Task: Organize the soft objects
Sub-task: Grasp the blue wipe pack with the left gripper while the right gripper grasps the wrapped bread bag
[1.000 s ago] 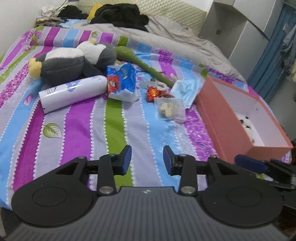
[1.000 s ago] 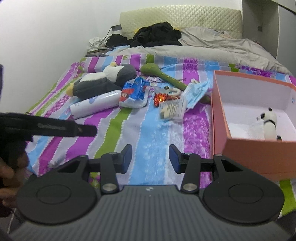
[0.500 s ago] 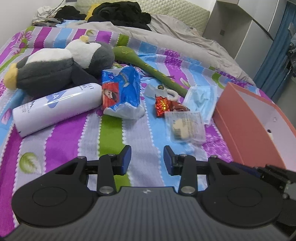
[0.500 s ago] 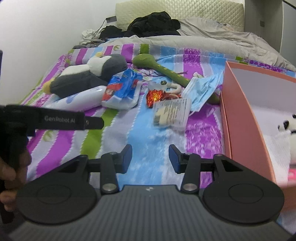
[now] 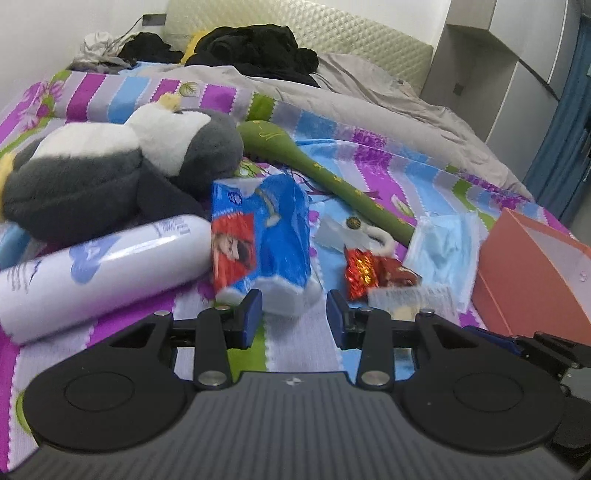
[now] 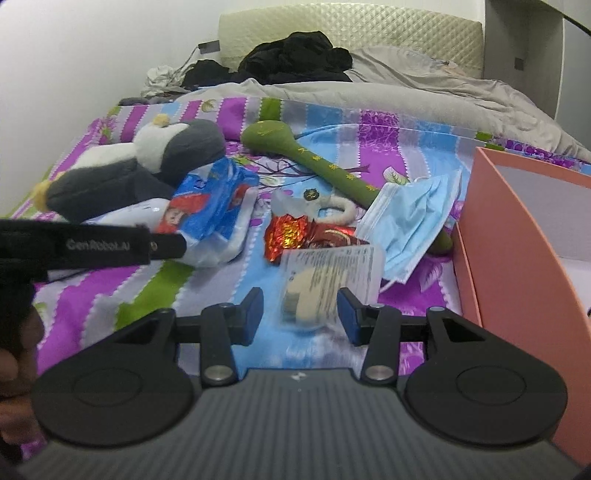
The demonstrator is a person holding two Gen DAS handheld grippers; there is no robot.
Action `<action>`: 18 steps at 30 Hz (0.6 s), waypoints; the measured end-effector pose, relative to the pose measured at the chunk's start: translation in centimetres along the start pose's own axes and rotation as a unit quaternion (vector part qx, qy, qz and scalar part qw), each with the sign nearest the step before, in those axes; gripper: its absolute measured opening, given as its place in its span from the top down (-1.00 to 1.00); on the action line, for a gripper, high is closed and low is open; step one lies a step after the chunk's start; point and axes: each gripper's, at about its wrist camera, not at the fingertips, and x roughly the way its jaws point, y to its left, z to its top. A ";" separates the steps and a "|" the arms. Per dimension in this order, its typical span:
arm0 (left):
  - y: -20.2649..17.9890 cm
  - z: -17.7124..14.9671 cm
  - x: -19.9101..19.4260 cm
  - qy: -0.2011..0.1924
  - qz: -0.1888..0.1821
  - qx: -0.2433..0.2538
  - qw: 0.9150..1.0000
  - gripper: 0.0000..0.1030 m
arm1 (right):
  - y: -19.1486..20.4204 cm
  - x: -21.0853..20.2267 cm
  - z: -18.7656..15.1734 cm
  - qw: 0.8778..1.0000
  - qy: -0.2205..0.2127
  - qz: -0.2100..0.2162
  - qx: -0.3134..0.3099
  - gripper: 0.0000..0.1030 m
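Tongs both gape wide w/ nothing held. Left gripper [image 5: 294,314] is low over the bedspread, jaws spread approx. either side of the near end of the blue tissue pack [image 5: 260,240], not touching it as far as I can tell; looks lined up to pinch that pack next. Right gripper [image 6: 301,314] has its jaws apart around a clear packet [image 6: 325,284] w/ a pale roll inside, packet lying between the tips, contact unclear. My guess: each hand is picking one soft item to carry to the pink box [image 6: 524,251], which sits open at the right edge of the bed, near wall facing the pile so drops are short.

Other soft stuff is bunched mid-bed: grey-and-white plush penguin [image 5: 110,173] on its side behind a white bottle [image 5: 99,269], green plush stick [image 5: 328,177] running diagonally behind the pile, blue face mask [image 6: 413,218] just beside the box, red foil wrapper [image 6: 291,232] touching the clear packet's far edge. Left tool's black handle shows at the left of the right cam.

Surface: striped sheet [image 5: 369,155], purple/blue/green, soft so items sink a bit & may drag when gripped. Room: grey duvet and dark clothes heaped by a quilted headboard [image 6: 369,33], white wall left, cupboards + blue curtain right.
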 end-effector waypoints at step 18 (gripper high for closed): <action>1.3 -0.4 6.8 0.006 0.025 0.003 1.000 0.18 | -0.5 5.6 -1.8 0.999 0.016 -0.036 -0.013 -0.35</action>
